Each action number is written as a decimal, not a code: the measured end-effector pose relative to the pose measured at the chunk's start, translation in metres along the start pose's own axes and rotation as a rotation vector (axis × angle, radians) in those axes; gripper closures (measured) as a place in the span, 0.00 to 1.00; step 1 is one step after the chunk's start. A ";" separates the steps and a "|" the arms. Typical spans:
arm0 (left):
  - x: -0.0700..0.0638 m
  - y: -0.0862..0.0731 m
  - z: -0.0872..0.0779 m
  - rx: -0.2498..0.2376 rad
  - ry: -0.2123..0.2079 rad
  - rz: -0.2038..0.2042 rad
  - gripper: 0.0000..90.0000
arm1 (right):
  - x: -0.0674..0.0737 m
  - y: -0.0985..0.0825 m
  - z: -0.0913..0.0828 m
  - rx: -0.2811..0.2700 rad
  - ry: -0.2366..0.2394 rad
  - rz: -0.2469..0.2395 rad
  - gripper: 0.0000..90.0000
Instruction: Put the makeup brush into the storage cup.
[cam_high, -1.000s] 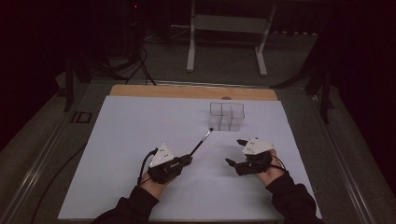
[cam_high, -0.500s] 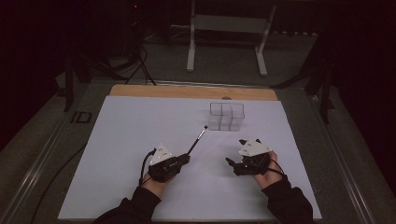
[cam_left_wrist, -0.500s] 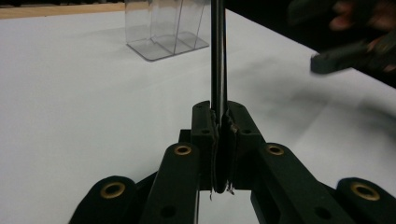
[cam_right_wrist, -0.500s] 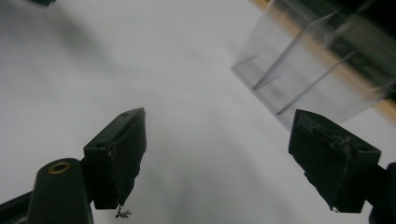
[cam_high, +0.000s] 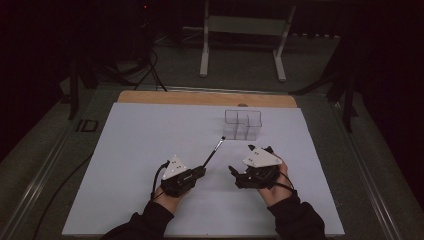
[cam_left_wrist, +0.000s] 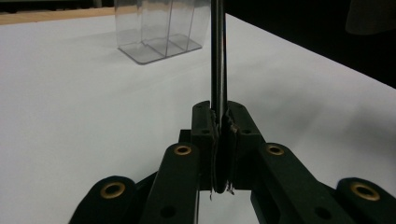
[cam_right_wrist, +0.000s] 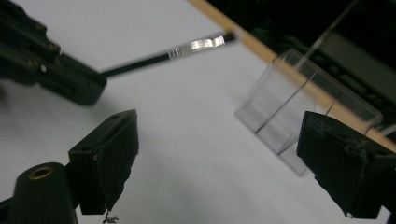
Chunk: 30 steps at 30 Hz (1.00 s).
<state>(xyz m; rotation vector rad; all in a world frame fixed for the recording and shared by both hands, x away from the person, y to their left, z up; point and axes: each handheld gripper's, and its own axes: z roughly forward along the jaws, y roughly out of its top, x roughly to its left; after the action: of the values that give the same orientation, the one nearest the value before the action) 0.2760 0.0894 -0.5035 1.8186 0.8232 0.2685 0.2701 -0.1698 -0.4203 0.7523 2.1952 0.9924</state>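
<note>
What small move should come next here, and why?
Probably carry the brush toward the clear organizer. The left gripper is shut on its black handle, tip aimed at the organizer but apart from it. The right gripper has just been opening, with nothing between its fingers.

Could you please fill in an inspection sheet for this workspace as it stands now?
Surface: white board on a table, wooden strip along its far edge.
Job's things: thin black brush, clamped in the left tongs, tip toward the clear divided organizer, which looks empty.
Clutter: nothing seen.
Grippers: left tongs shut on the brush; right tongs open, nothing between them, jaws just opened wider.
Cables: one trailing from each gripper; more on the floor behind.
Surroundings: dark room, white stand beyond the table.
</note>
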 end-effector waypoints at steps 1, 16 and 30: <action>0.000 0.000 0.000 -0.004 -0.001 -0.003 0.94 | 0.004 0.003 0.000 -0.006 -0.015 -0.004 0.14; -0.003 0.002 -0.005 -0.046 0.004 0.010 0.94 | 0.013 0.025 0.018 -0.148 0.033 0.287 0.11; -0.005 0.003 -0.007 -0.053 0.019 0.047 0.94 | 0.014 0.030 0.035 -0.148 0.041 0.567 0.17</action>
<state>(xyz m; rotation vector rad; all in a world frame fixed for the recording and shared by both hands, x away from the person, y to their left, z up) 0.2698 0.0906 -0.4972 1.7899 0.7800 0.3350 0.2934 -0.1280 -0.4196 1.3305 1.9469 1.4321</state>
